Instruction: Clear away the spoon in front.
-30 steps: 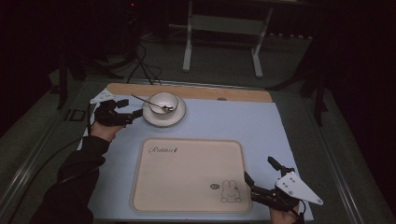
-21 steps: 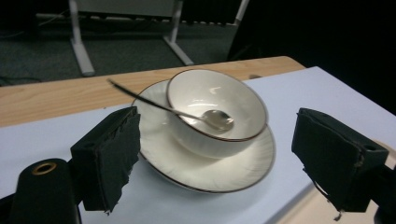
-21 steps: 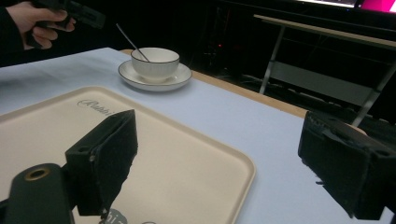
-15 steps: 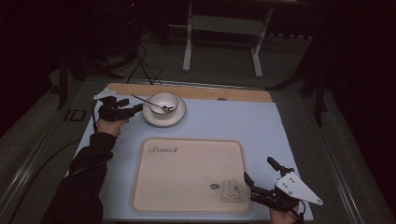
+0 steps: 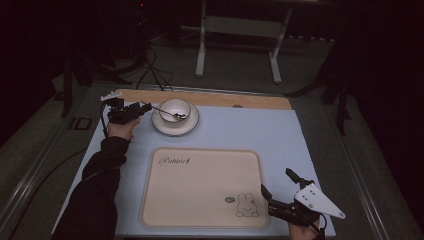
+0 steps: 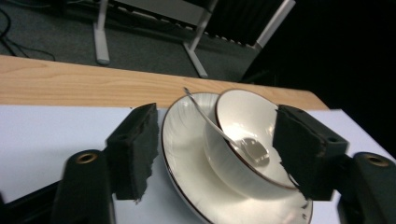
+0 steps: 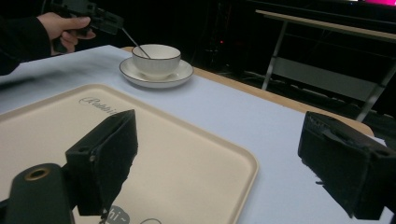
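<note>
Near the far left corner of the table (image 5: 300,140), the left gripper (image 5: 142,109) hovers with its jaws spread wide and nothing between them, pointed at the cup (image 5: 174,109) that sits on its saucer (image 5: 192,125). Seen from the left gripper view, the two black pads frame the cup (image 6: 252,135) and saucer (image 6: 187,154), with the spoon (image 6: 219,130) leaning in the bowl of the cup, handle rising toward the left jaw. The step in hand looks like the reach: lining up on the spoon handle or the saucer rim, which of the two I cannot tell. The next move likely calls for easing forward and closing gently, since the cup stands loose on the saucer and could slide or tip.

The cup is white, glossy, with a thin dark line at the rim; the saucer matches it. Both stand just behind the cream tray (image 5: 200,190), apart from it.

At the near right corner, the right gripper (image 5: 280,196) waits beside the tray's edge, jaws also wide and empty.
</note>
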